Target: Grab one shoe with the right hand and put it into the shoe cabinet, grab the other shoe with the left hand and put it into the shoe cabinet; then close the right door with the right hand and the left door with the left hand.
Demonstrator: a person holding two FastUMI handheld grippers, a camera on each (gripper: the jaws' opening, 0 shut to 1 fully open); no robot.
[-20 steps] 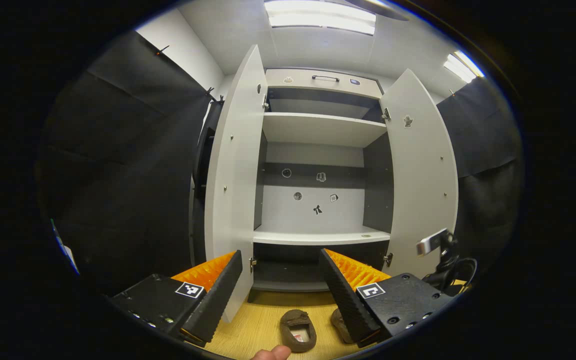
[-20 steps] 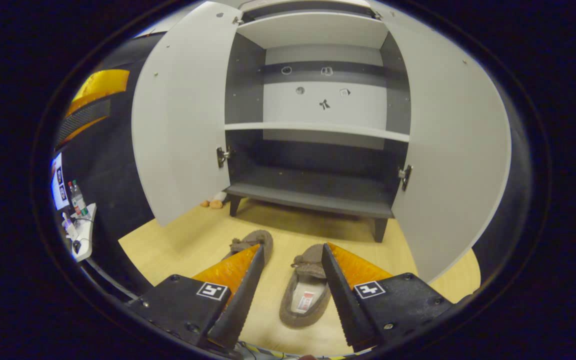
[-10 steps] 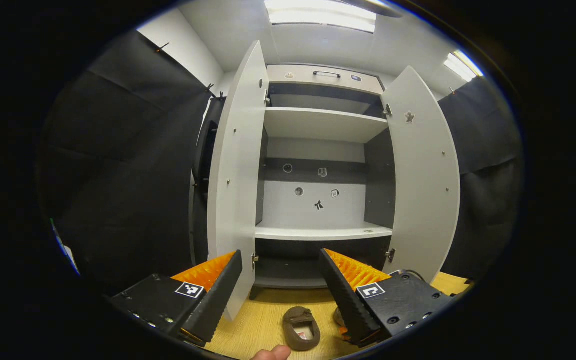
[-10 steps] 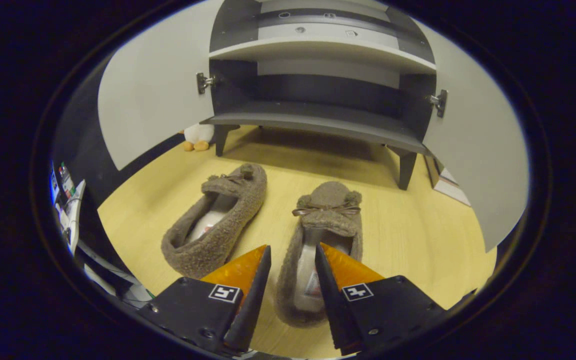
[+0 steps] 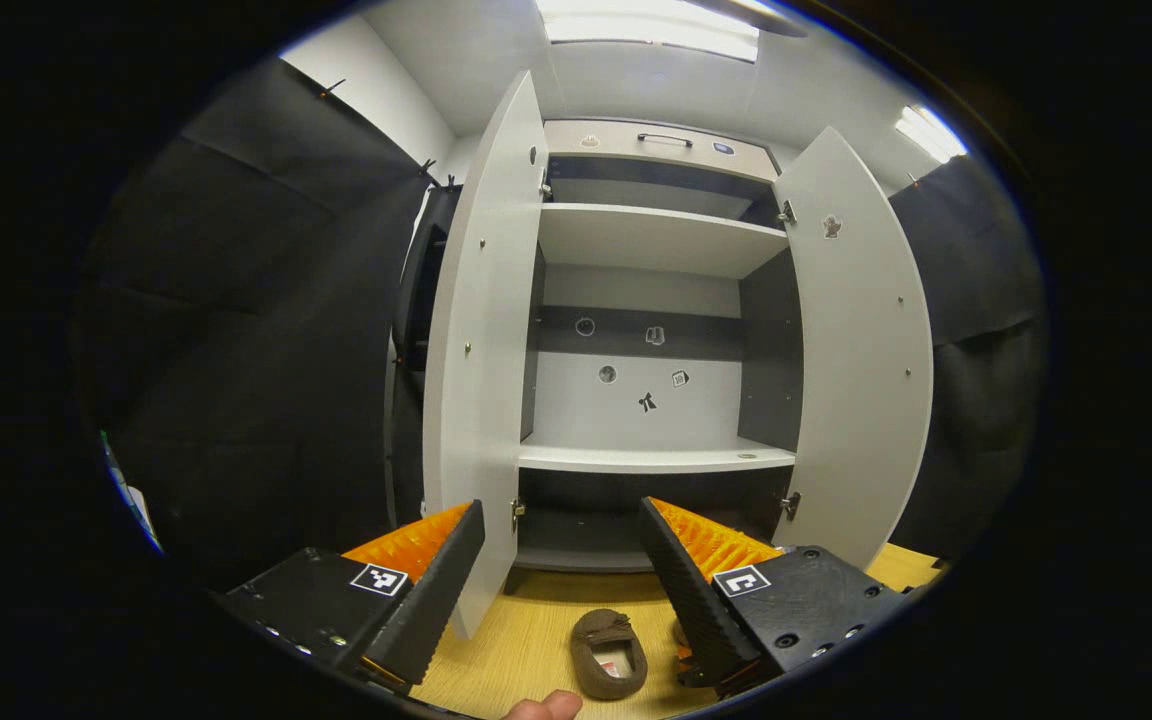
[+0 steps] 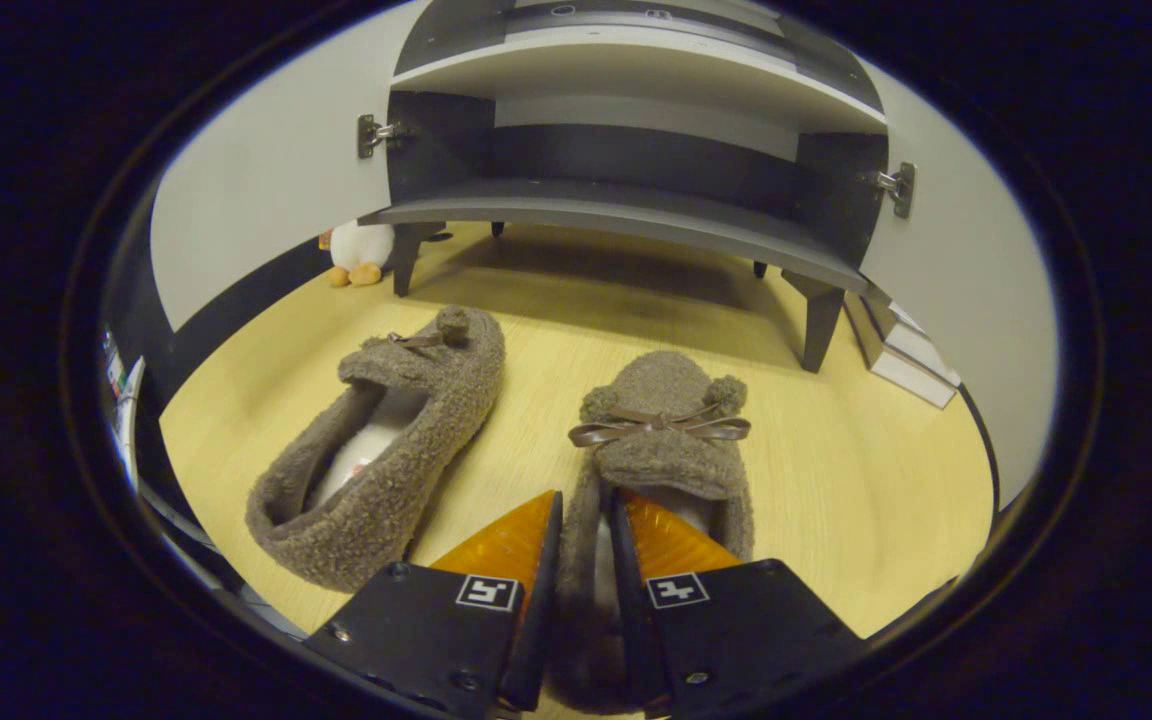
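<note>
Right claw [image 6: 584, 520] low over floor [image 6: 866, 480], jaws narrowed onto side wall of right shoe [image 6: 661, 440], one finger inside opening, one outside. Left shoe [image 6: 386, 440] just beside it on floor, untouched. Left claw [image 5: 561, 540] held wide, holding nothing, facing shoe cabinet [image 5: 656, 240], both doors open.

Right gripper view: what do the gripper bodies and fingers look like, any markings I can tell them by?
The right gripper has two black, blocky housings with visible screws, each bearing a small square black-and-white marker. Its fingers are long wedges tapering forward, with ridged inner faces. The left gripper is built alike: black housings, a square marker on each, wedge fingers with toothed faces. No cables show.
</note>
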